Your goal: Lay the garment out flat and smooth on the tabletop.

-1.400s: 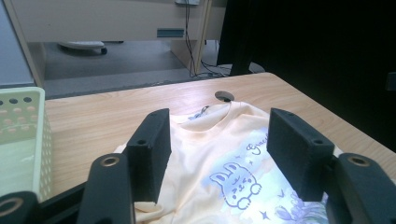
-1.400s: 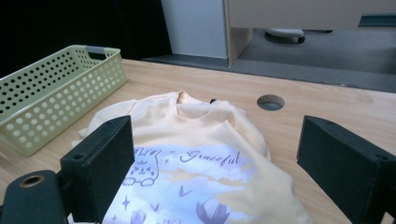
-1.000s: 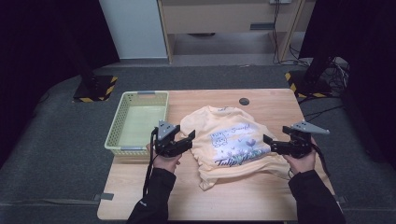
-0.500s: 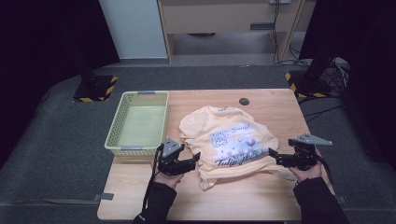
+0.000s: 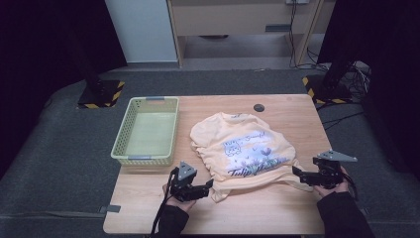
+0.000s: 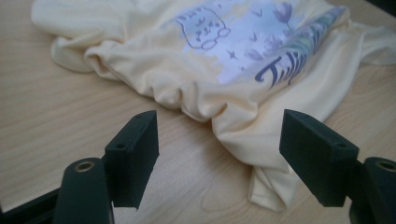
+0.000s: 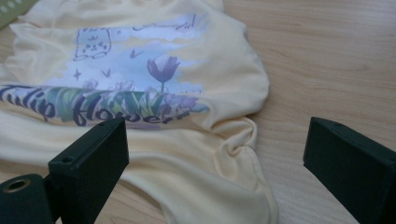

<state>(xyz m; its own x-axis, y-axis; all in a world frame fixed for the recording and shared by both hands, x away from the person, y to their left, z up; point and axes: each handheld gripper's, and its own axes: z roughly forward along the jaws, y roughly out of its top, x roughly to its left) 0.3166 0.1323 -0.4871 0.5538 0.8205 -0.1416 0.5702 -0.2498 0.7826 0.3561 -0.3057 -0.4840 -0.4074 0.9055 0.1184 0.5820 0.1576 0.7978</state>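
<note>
Table: a pale wooden table (image 5: 277, 208) with visible grain is standing on grey carpet, dark curtains hanging around.
Shirt: a soft, crumpled yellow T-shirt (image 5: 242, 148) with a printed tulip design is lying mid-table, right of the basket.
Basket: a green plastic mesh basket (image 5: 130, 130) is sitting at the left edge.
Left gripper (image 5: 210, 185): its jaws have just been opening, gaping at the shirt's near corner, nothing pinched.
Right gripper (image 5: 296, 172): jaws standing wide apart over the hem.
</note>
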